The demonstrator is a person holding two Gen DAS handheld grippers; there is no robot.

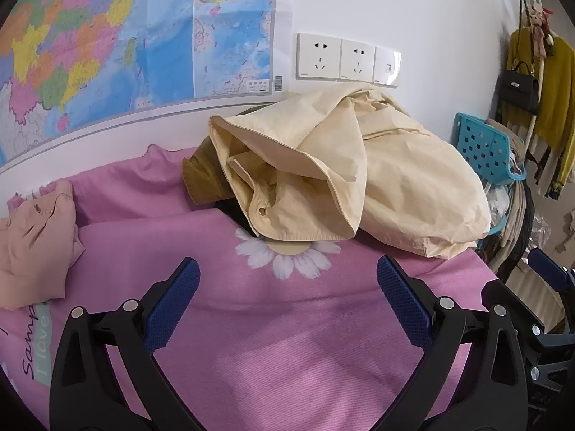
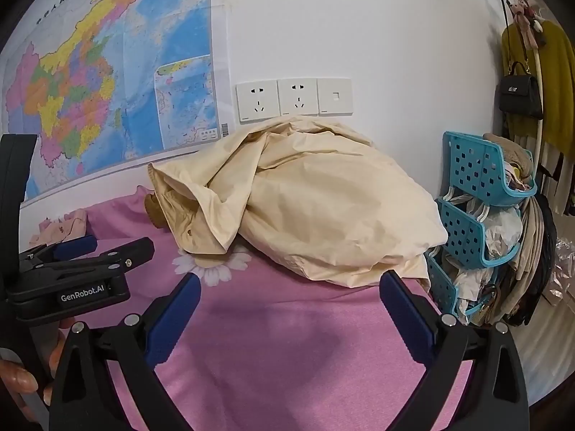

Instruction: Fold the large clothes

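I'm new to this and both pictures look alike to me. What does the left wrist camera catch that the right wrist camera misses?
Only the left wrist view shows the peach garment up close and the printed words on the pink sheet.

Only the right wrist view shows the left gripper from the side, the hand holding it, and all the tiers of the blue rack.

Both show the crumpled cream garment, the wall map, the sockets, and open jaws touching nothing.

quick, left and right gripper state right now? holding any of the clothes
Left gripper: open, fingers spread above the pink bedsheet, holding nothing.
Right gripper: open, holding nothing; the cream garment lies untouched ahead.
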